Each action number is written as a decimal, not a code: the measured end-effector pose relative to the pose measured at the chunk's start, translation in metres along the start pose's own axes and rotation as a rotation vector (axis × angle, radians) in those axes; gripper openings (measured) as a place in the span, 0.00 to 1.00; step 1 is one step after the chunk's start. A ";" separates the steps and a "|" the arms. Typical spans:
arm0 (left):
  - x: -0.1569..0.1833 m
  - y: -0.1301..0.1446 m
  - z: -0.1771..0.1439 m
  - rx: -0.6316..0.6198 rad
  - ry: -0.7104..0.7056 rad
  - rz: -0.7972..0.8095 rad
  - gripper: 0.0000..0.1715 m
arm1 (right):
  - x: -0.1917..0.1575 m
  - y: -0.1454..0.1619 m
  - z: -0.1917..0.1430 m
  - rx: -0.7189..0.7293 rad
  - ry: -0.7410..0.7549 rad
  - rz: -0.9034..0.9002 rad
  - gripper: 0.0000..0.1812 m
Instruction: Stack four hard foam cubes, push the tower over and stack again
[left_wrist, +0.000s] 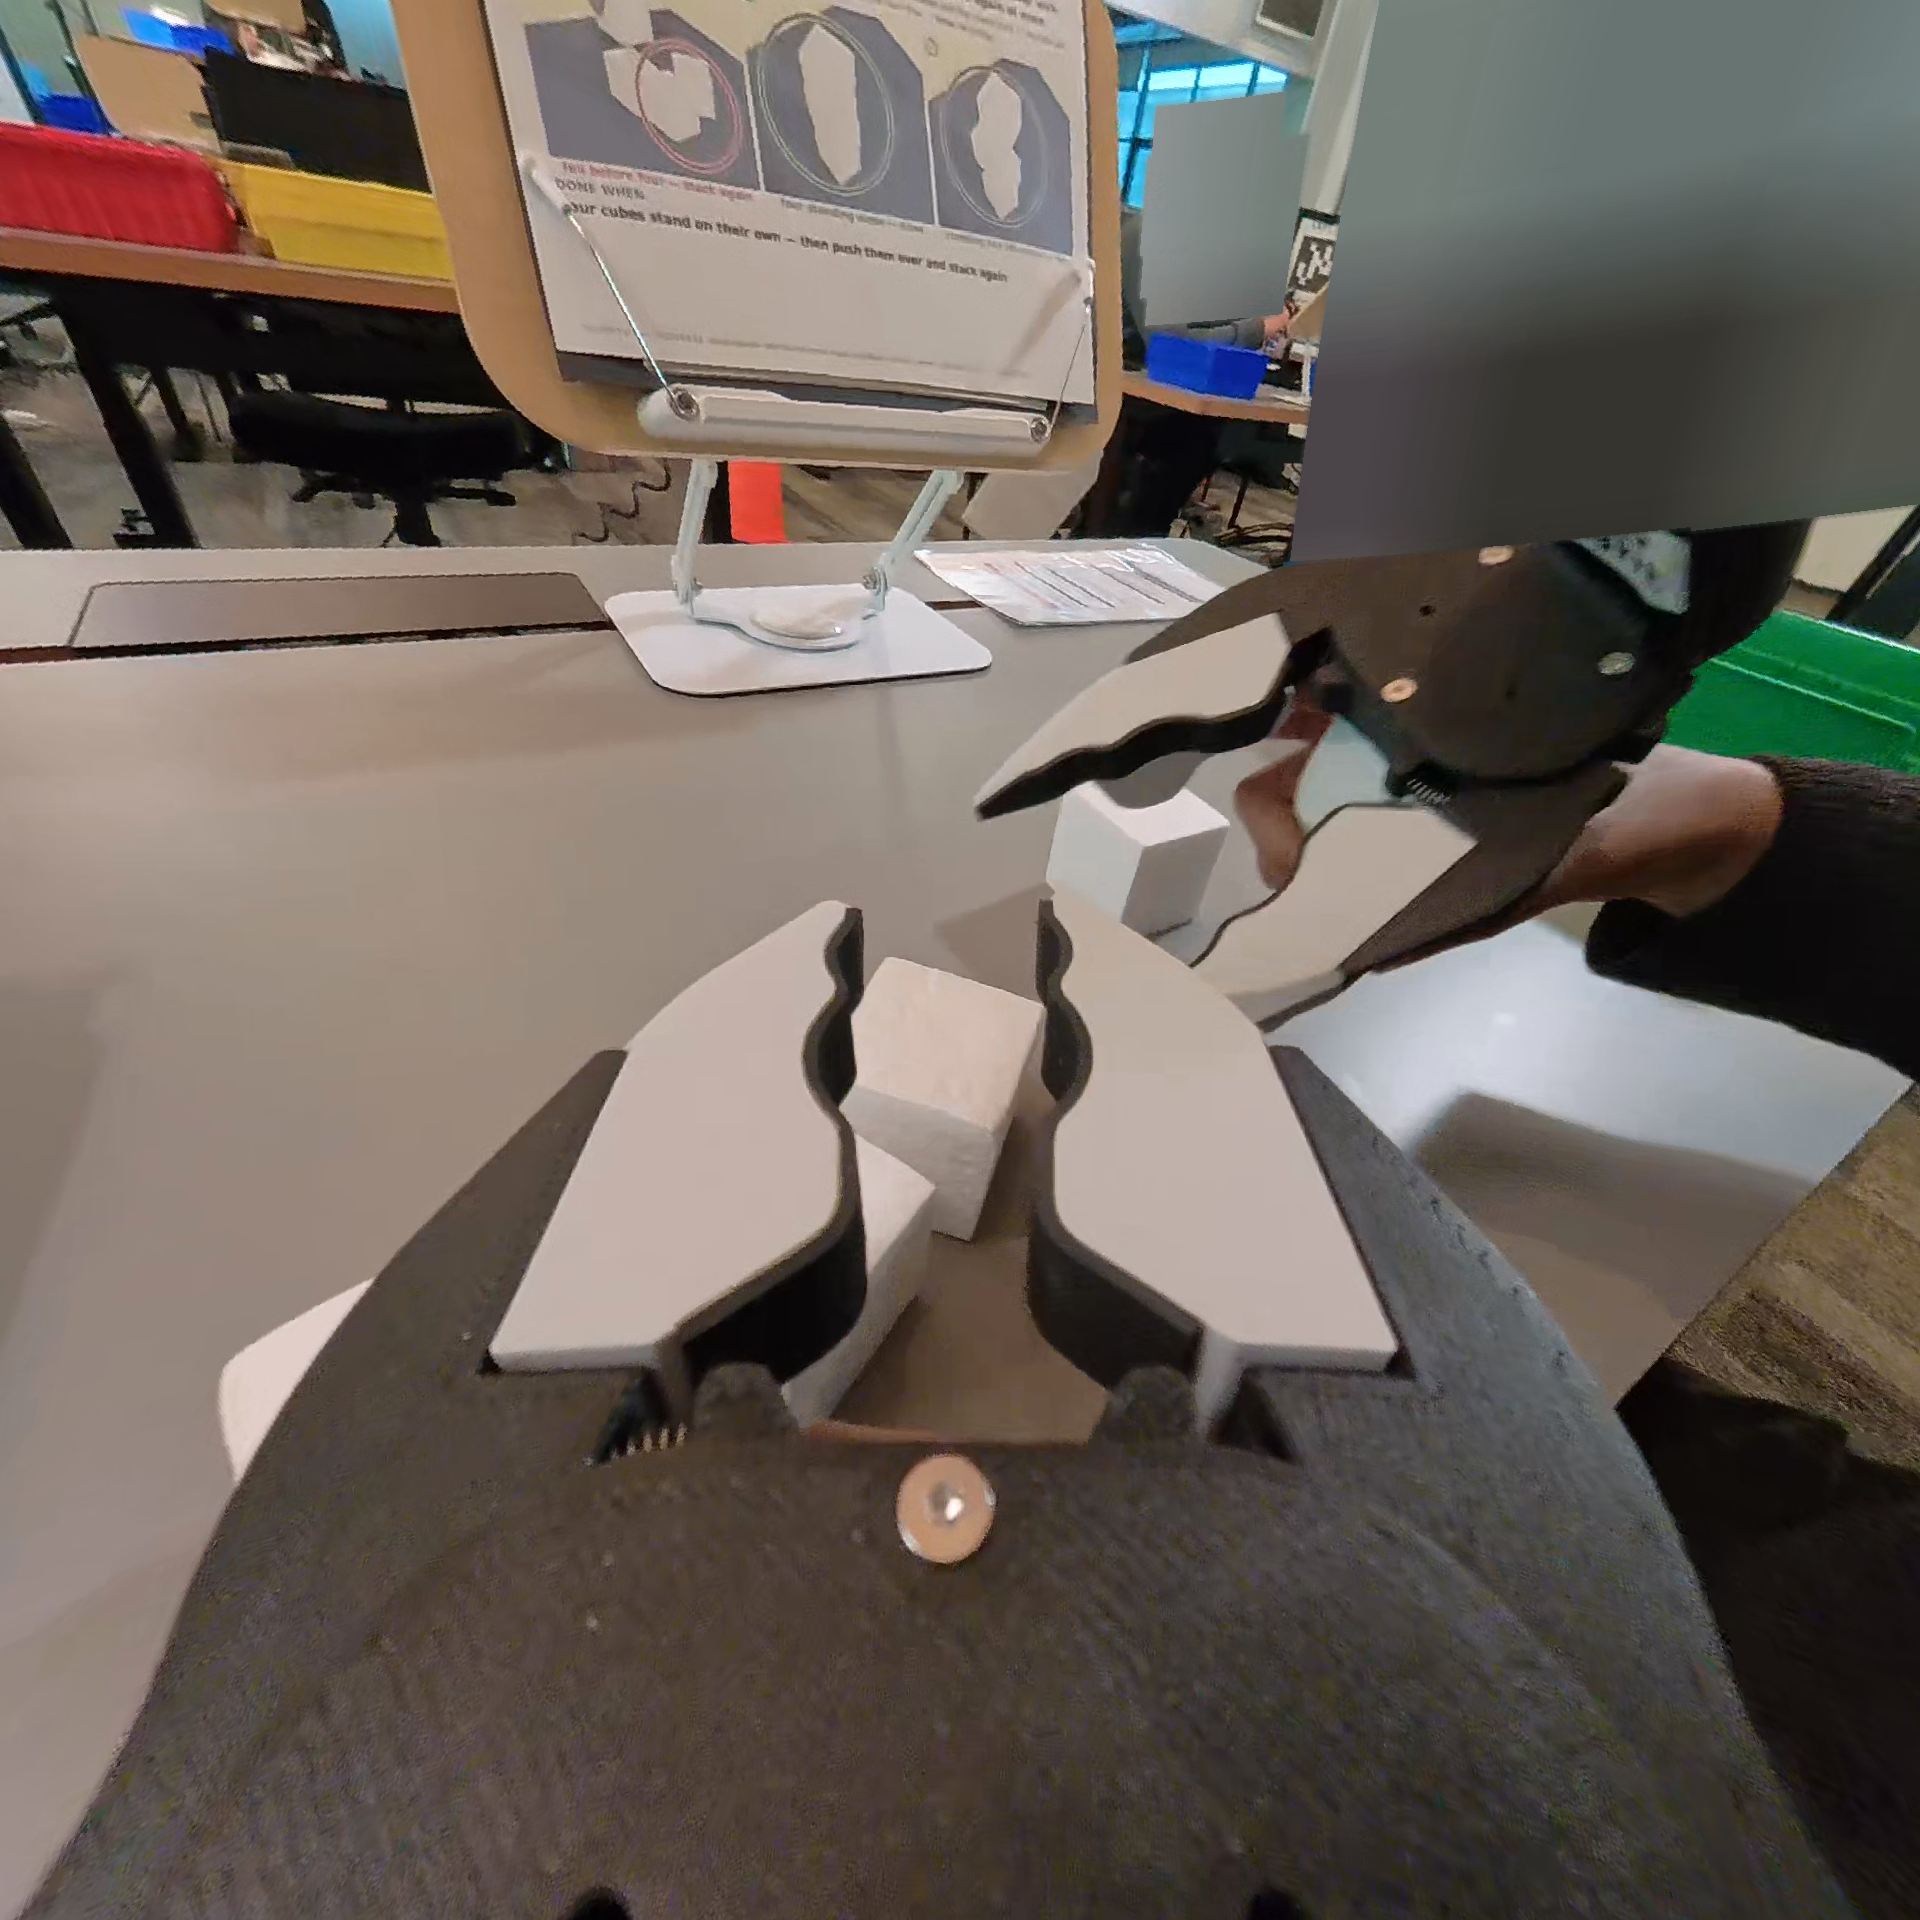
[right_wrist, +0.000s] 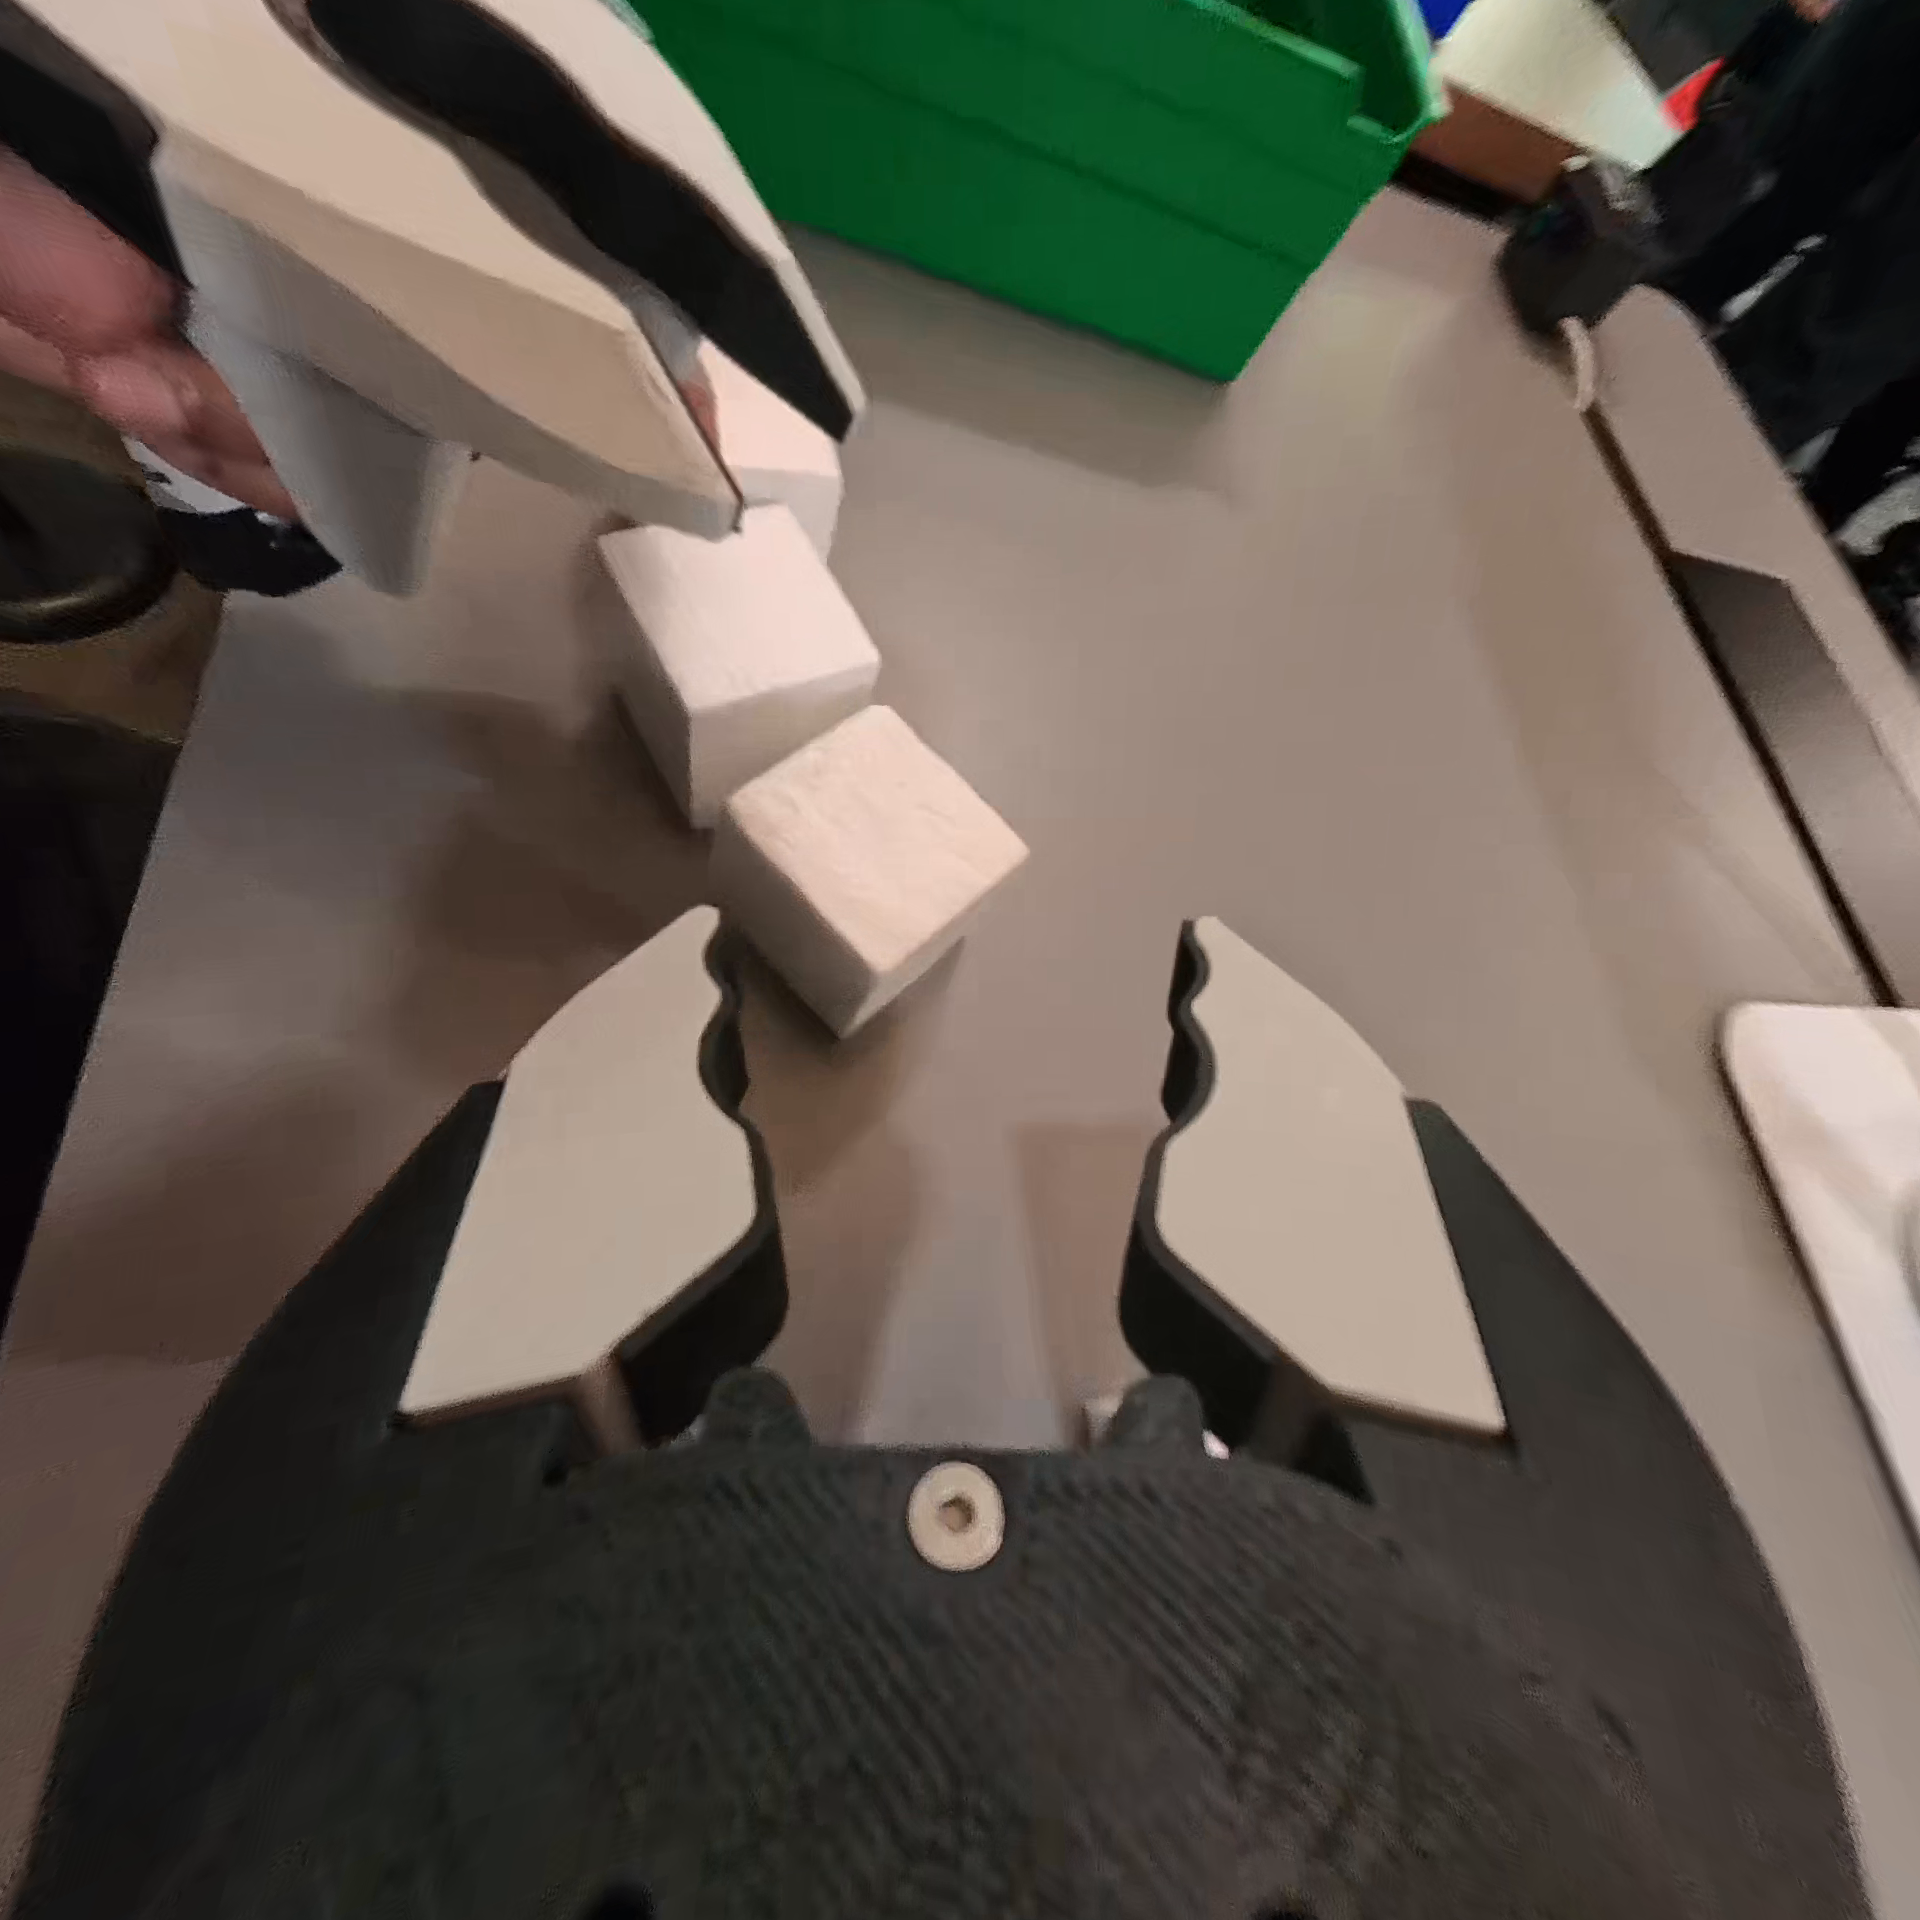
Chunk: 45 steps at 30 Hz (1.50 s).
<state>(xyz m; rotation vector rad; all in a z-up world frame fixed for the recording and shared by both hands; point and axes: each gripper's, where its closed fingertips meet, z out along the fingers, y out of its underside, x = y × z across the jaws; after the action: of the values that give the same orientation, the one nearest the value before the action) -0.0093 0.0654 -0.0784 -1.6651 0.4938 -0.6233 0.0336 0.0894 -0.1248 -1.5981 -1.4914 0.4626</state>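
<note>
My left gripper (left_wrist: 948, 925) is shut on a white foam cube (left_wrist: 940, 1081) that sits tilted between its fingers. A second white cube (left_wrist: 878, 1268) lies under its left finger. My right gripper (right_wrist: 951, 935) is open and empty, low over the grey table (right_wrist: 1299, 727). A white cube (right_wrist: 868, 862) lies just beyond its left fingertip, and it shows in the left wrist view too (left_wrist: 1138, 862). Another cube (right_wrist: 738, 644) lies behind it, below the left gripper's near finger (right_wrist: 468, 343). A further cube (right_wrist: 779, 447) shows by the left gripper's tips.
A document stand (left_wrist: 800, 208) stands at the back of the table on a white base (left_wrist: 800, 644), which also shows in the right wrist view (right_wrist: 1829, 1195). A green bin (right_wrist: 1039, 177) stands beyond the cubes. A laminated sheet (left_wrist: 1070, 582) lies by the stand. My hands' fingertips stand some 8 centimetres from each other.
</note>
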 end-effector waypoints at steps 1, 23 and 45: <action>0.001 0.001 0.000 -0.004 0.006 -0.001 0.19 | -0.006 -0.002 0.008 -0.006 -0.030 0.008 0.46; 0.006 0.014 0.005 -0.050 0.015 0.033 0.18 | 0.007 0.089 -0.094 -0.273 0.434 0.238 0.36; 0.009 0.029 0.011 -0.123 0.023 0.063 0.19 | -0.037 0.055 -0.095 0.037 -0.031 0.508 0.37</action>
<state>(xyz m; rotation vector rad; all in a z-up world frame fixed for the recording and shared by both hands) 0.0052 0.0631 -0.1077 -1.7532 0.6091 -0.5755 0.1317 0.0280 -0.1273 -1.9462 -1.0786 0.7944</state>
